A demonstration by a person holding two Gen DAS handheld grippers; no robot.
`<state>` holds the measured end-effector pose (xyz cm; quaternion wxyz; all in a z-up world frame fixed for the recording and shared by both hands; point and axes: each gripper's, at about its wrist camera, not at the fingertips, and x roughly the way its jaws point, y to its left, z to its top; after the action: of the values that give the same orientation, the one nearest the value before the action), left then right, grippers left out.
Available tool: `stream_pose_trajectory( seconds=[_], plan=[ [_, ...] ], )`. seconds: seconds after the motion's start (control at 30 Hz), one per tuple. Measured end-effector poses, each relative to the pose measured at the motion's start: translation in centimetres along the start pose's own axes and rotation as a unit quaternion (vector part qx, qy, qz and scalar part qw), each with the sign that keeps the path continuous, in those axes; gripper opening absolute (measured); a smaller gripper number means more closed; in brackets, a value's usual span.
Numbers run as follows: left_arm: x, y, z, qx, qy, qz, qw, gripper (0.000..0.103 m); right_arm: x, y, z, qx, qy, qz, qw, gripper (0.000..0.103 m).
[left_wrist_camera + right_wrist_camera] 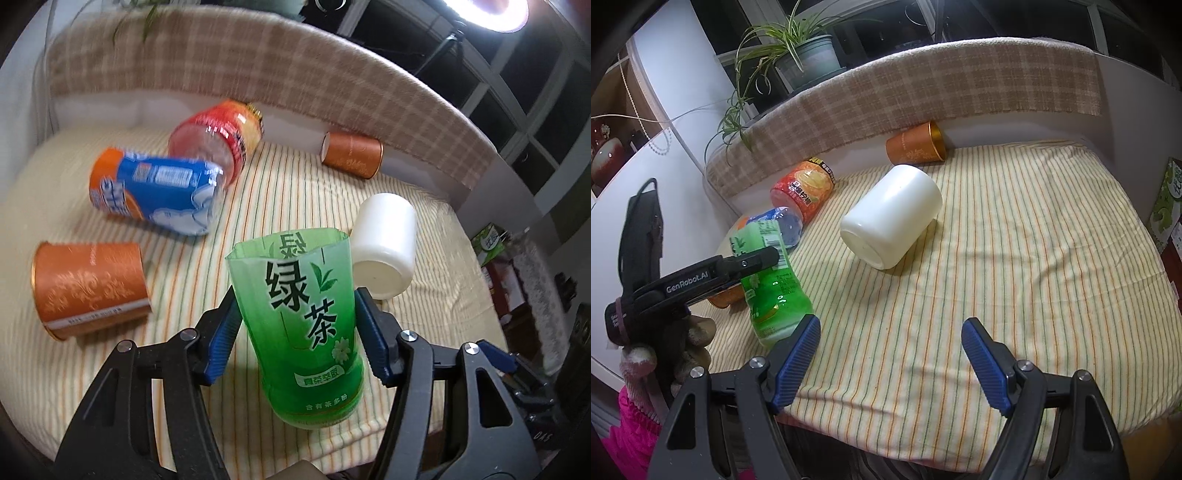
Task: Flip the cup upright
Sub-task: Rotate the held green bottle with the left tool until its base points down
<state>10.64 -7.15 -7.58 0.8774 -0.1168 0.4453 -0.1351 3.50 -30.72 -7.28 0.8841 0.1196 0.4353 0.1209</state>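
Green cup (306,317) stands clamped between the left gripper (295,332) fingers, base on the striped bedsheet (258,192). Recommendation: settle it level before letting go, clear of the white cup (386,243). Right gripper (890,354) fingers are apart, empty.

blue cup (155,192) and red cup (218,142) motion-blurred; green box (1167,206) cut off

Before you, a striped cloth (1015,258) spread over the surface, a plaid blanket (923,92) draped along its far edge, a potted spider plant (809,55) behind on your left, a ring light (487,14) glowing overhead, a green carton (1167,199) at your right
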Motion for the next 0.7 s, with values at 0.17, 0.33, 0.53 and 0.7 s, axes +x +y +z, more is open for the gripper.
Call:
stream_pose_trajectory(
  seconds=[0.17,0.33,0.53,0.7],
  plan=[
    [-0.4,-1.0,-0.1,0.038,-0.022,0.020,0.9988,0.061,-0.1,0.0,0.0,-0.001,-0.001,0.000,1.000,0.081],
    [-0.3,-1.8,-0.1,0.078,-0.047,0.045,0.9948,0.061,-0.1,0.1,0.0,-0.001,-0.001,-0.001,1.000,0.081],
    [0.2,-2.6,-0.4,0.126,-0.074,0.080,0.9861,0.061,-0.2,0.1,0.0,0.003,0.000,-0.004,1.000,0.081],
    [0.2,-3.2,-1.2,0.148,-0.081,0.086,0.9820,0.061,-0.2,0.0,0.0,0.004,-0.001,-0.004,1.000,0.081]
  ],
)
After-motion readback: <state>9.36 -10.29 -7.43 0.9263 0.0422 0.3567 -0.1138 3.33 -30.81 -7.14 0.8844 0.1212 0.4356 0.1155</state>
